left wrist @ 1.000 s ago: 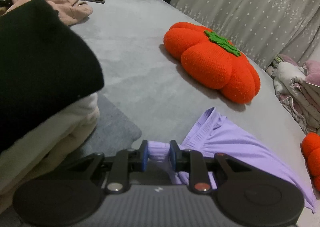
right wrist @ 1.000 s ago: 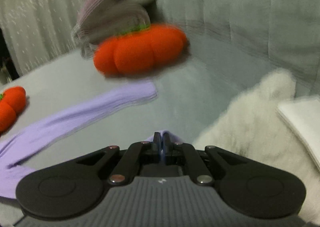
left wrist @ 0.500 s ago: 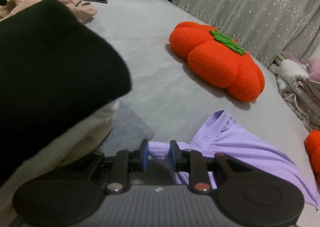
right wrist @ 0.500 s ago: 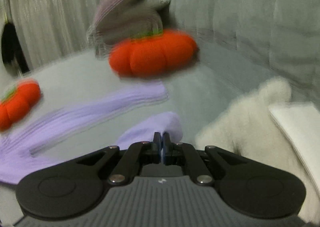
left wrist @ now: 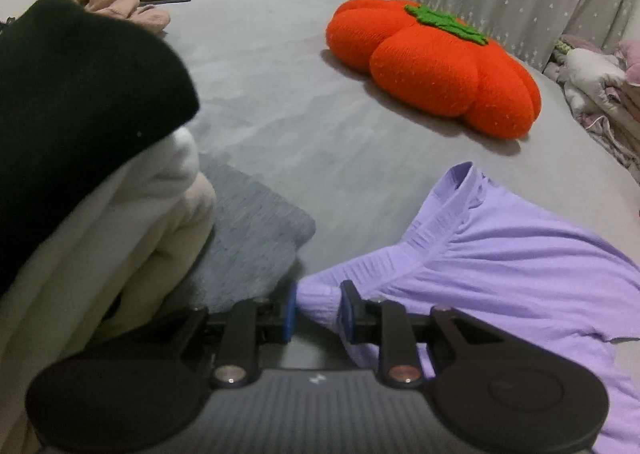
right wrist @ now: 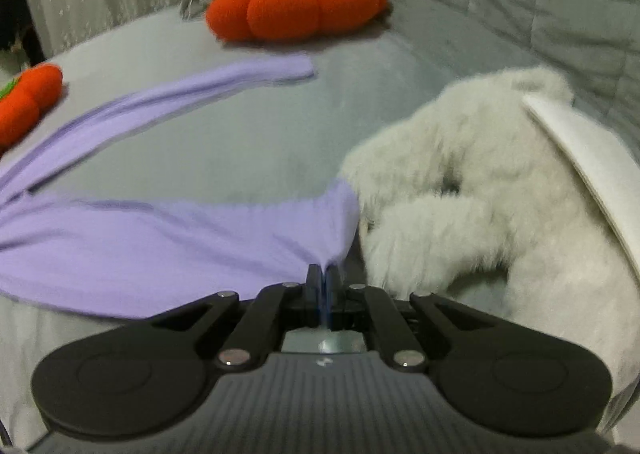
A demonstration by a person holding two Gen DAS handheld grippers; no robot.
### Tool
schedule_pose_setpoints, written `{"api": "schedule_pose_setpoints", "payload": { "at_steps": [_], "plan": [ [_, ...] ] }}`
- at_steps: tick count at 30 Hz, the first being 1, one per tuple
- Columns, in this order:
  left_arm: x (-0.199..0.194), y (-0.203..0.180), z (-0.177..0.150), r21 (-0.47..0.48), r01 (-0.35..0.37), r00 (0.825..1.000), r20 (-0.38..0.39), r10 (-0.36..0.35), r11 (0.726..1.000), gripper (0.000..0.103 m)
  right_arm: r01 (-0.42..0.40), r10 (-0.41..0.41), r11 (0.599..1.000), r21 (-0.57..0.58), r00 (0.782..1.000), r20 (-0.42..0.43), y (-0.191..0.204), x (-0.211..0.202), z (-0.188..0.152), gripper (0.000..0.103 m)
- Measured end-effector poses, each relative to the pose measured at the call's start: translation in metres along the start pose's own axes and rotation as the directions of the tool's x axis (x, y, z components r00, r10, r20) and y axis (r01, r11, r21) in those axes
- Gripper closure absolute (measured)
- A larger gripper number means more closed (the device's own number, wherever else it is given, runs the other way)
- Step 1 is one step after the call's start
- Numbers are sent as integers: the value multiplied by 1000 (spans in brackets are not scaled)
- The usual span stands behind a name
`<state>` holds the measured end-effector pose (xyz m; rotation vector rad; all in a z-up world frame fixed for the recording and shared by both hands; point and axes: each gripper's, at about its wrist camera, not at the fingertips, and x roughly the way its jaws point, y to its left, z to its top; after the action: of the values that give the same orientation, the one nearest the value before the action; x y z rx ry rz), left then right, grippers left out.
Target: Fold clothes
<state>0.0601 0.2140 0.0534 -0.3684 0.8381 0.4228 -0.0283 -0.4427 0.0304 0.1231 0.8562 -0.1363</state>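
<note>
A lilac long-sleeved top (left wrist: 508,254) lies spread on the grey bed (left wrist: 280,102). My left gripper (left wrist: 318,310) is shut on a bunched fold of the lilac top near its ribbed collar, low over the bed. My right gripper (right wrist: 322,280) is shut tight on another edge of the same top (right wrist: 160,238), which stretches away to the left. One sleeve (right wrist: 192,86) trails toward the far side.
A stack of folded clothes, black (left wrist: 80,94) over cream (left wrist: 120,230) over grey (left wrist: 252,230), stands at the left. An orange pumpkin cushion (left wrist: 436,62) lies ahead; another (right wrist: 296,6) is in the right view. A white fluffy garment (right wrist: 480,190) lies right of the right gripper. Pink cloth (left wrist: 120,4) is far back.
My right gripper has pulled its edge of the lilac top back and right, so more cloth spreads out in front of it. My left gripper has shifted slightly, still gripping its fold.
</note>
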Motion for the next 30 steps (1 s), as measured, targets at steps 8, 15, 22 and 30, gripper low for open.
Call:
{"api": "schedule_pose_setpoints", "payload": {
  "at_steps": [8,15,22,30],
  "plan": [
    [-2,-5,0,26,-36,999,9,36,999,72,-137,135,990,20,987,84,-11,-14,12,92],
    [-8,-15,0,61,-61,998,31,59,996,53,-38,34,997,71,998,60,-29,19,31,91],
    [-24,-23,0,74,-38,994,109,30,997,38,32,-34,981,-192,999,-5,3,49,25,92],
    [-42,-23,2,44,-56,974,222,45,997,36,-117,110,947,-301,993,-40,31,36,11,92]
  ]
}}
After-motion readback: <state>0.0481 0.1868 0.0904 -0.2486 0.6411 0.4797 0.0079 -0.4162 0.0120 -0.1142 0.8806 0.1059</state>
